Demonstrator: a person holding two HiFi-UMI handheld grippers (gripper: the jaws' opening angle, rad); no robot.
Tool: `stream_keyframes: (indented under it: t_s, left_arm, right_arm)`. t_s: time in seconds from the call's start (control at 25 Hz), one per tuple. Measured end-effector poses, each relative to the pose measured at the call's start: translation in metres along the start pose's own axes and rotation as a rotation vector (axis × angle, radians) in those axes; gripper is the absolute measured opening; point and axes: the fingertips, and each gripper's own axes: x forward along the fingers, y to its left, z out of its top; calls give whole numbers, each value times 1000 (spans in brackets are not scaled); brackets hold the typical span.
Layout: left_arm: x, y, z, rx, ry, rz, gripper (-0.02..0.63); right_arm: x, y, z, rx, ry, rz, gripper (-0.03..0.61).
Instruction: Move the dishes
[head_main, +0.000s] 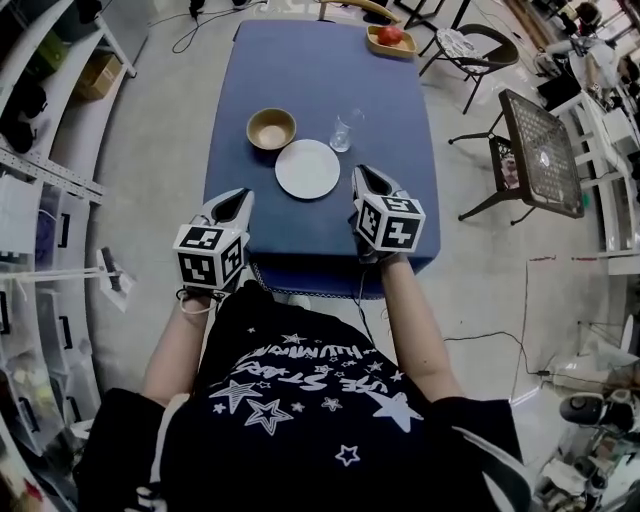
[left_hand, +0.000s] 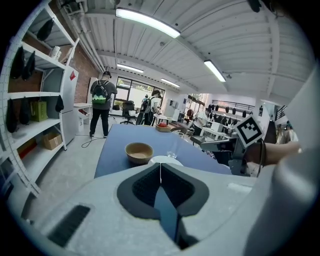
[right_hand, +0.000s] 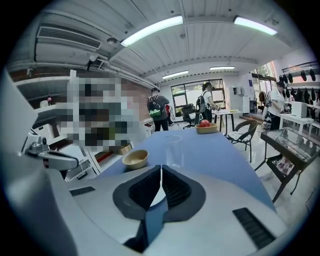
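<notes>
A round white plate (head_main: 308, 168), flat and smooth, lies on the near half of a blue table (head_main: 300, 70). Just beyond it to the left stands a tan bowl (head_main: 271, 128) with a pale inside, and to the right a clear drinking glass (head_main: 343, 131), upright. The three sit close together without touching. At the table's far right corner rests a shallow wooden tray (head_main: 378, 45) holding something red and round.

The tabletop is matte, rectangular with rounded corners, and stands on a pale grey floor (head_main: 160, 110). White shelving (head_main: 40, 180) runs along the left. On the right stand a dark chair (head_main: 480, 45) and a dark mesh-topped stand (head_main: 540, 150). Long strip lights (left_hand: 147, 22) hang from a ribbed ceiling, and a person with a backpack (left_hand: 101, 100) stands beyond the table's far end.

The left gripper (head_main: 240, 196) and right gripper (head_main: 361, 172) hover over the table's near edge, either side of the plate. Both have their jaws clenched together with nothing between them.
</notes>
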Motion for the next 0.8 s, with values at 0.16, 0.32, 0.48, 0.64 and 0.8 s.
stream_keyframes:
  t_s: [0.16,0.32,0.48,0.64,0.8]
  left_arm:
    - [-6,-19,-12,-10,0,44,20]
    - [-15,-24,-25,-21,7,67,20]
    - [-11,-33,-35,-21,31,61,20]
    - [-2,-48,-37,-22,40,31,20]
    - [-2,-60,-45,-11,48,-4,20]
  right_arm:
    - [-14,-1,-12,-23,-9,61,6]
    - [-17,13,-29,-62,15,103,6]
    - [-31,15,-34,-96,-10,107,5]
    - [-41,10,-37,-85,-31,107,5]
    - [-44,5,-48,-56,-14,83,5]
